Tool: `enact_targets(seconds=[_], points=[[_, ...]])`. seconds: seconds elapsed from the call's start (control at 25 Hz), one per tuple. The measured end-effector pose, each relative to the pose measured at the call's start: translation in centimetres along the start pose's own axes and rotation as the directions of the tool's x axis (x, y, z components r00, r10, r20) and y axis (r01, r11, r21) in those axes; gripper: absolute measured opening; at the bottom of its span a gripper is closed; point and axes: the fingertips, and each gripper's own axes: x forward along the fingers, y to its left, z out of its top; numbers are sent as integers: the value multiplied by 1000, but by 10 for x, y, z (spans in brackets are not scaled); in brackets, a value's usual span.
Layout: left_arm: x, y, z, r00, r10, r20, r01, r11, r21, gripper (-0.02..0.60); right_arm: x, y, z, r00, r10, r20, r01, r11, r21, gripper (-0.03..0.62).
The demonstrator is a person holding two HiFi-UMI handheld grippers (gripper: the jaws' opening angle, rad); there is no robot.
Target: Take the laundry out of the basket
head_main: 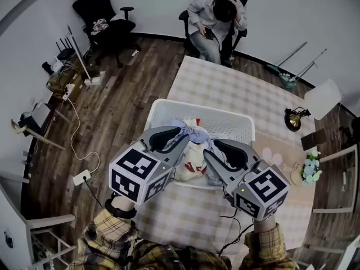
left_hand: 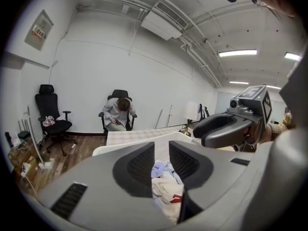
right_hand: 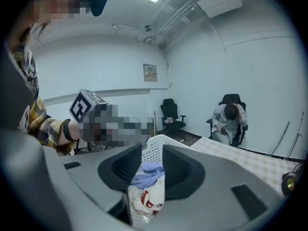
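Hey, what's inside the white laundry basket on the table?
A heap of laundry: a pale blue cloth and a white garment with red print. Anything beneath them, and the bottom of the basket, is covered.

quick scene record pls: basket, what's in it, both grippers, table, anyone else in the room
basket: white laundry basket, on the table, not yet emptied
table: checked tablecloth
contents: white garment with red print; light blue garment on top
left gripper: jaws apart, pointed at the laundry, nothing gripped
right gripper: jaws apart, pointed at the laundry, nothing gripped
contact: no pad visibly touches cloth
other person: seated in an office chair beyond the table's far end
also on table: flowers at the right edge
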Motion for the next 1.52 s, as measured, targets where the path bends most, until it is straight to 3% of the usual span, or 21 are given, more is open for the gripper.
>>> enact_targets(seconds=[0.16,0.52,0.84,0.96,1.36,1.52], points=[[26,8,-9,999,-11,-50,10,1000,-26,178,19,0,-24,992,72,-105,-74,997,-14,227],[74,29,-50,981,-7,-195,-9,997,-80,287,49,-4,-61,957,158,-243,-165,986,-9,290],[103,49,-76,967,-19,-254,-32,980,-195,365,77,4,-116,875,198,-442,-255,964,-73,365],[111,56,-86,959,-7,-283,-54,977,-205,416,86,7,-134,838,204,-506,-295,950,-106,400],[128,69,-137,899,18,-438,-126,967,-219,442,104,17,-187,720,197,-665,-429,880,-204,431],[133,67,-165,855,2,-518,-146,961,-236,442,107,14,-208,686,155,-711,-462,847,-261,431]])
